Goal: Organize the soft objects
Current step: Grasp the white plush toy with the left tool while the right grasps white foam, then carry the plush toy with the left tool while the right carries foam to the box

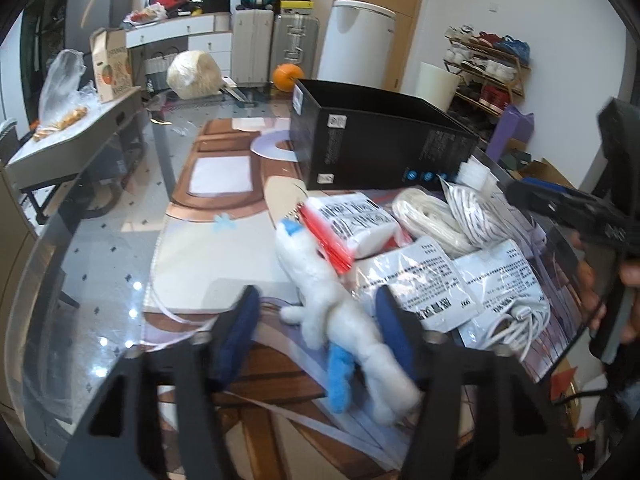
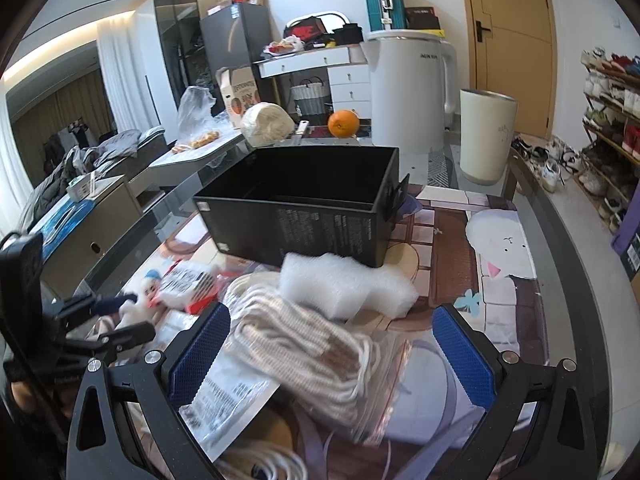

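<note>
A round orange fruit sat at the far edge of the glass worktop, near a tall white electric kettle. A cream cylindrical bin stood beside a shoe rack.

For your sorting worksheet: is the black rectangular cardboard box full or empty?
Empty: the right wrist view shows the black rectangular cardboard box open-topped, only dark inner walls visible.

Two close wrist views, shared black box

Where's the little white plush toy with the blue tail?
In the left wrist view, the white plush toy lies on the table between the left gripper's jaws, beside the printed plastic packets.
</note>
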Available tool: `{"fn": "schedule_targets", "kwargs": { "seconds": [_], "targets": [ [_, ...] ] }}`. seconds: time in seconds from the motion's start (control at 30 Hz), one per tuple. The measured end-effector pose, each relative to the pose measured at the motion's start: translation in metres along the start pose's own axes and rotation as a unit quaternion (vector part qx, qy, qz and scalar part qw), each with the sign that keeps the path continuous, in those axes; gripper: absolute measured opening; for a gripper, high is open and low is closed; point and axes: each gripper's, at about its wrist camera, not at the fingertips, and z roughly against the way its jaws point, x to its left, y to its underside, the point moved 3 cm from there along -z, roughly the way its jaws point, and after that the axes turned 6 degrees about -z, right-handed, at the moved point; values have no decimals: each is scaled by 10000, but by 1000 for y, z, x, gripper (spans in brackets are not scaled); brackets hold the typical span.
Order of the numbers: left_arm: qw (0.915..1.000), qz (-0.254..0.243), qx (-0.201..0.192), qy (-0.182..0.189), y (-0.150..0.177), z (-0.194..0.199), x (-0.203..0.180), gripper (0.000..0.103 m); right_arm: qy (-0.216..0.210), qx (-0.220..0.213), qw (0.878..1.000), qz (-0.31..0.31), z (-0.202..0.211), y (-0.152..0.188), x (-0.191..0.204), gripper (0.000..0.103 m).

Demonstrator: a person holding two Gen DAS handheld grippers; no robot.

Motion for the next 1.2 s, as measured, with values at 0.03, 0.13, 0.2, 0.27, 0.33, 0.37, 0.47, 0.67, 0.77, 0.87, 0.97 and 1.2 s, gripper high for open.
{"fn": "schedule_targets", "kwargs": {
  "seconds": [0.03,0.13,0.2,0.27,0.33,0.37,0.47,0.67,0.77,0.87,0.97,1.2],
  "targets": [
    [10000,-18,-22,32,0,1,-1,44,1,15,10000,-24,-3,-2,-2,103],
    [9999,-103,-47,13,0,2,-4,40,-59,110,9998,-168,-15,-8,-9,103],
    [9999,-83,-94,51,-1,5,-4,35,-122,204,9993,-289,-24,-10,-15,103],
    [9998,-14,-148,130,-2,9,-1,27,-130,281,9989,-356,-31,-12,-19,103],
    [9998,13,-176,116,-3,11,2,27,-139,352,9984,-414,-38,-13,-23,103],
    [9998,16,-180,104,-4,11,3,27,-142,396,9981,-447,-42,-13,-25,103],
    [9997,10,-175,142,-3,10,5,27,-156,478,9976,-485,-48,-14,-28,103],
    [9998,-15,-151,156,-3,9,5,27,-303,629,9957,-609,-61,-16,-32,103],
    [9998,-44,-141,124,-3,7,4,27,-332,656,9954,-615,-63,-16,-31,103],
    [9998,-67,-137,89,-3,5,3,28,-311,685,9952,-626,-66,-17,-31,103],
    [9999,-72,-138,66,-4,4,3,29,-320,708,9950,-630,-67,-17,-29,101],
    [9998,-78,-172,70,-4,6,1,28,-409,599,9955,-609,-60,-16,-28,90]
  ]
}}
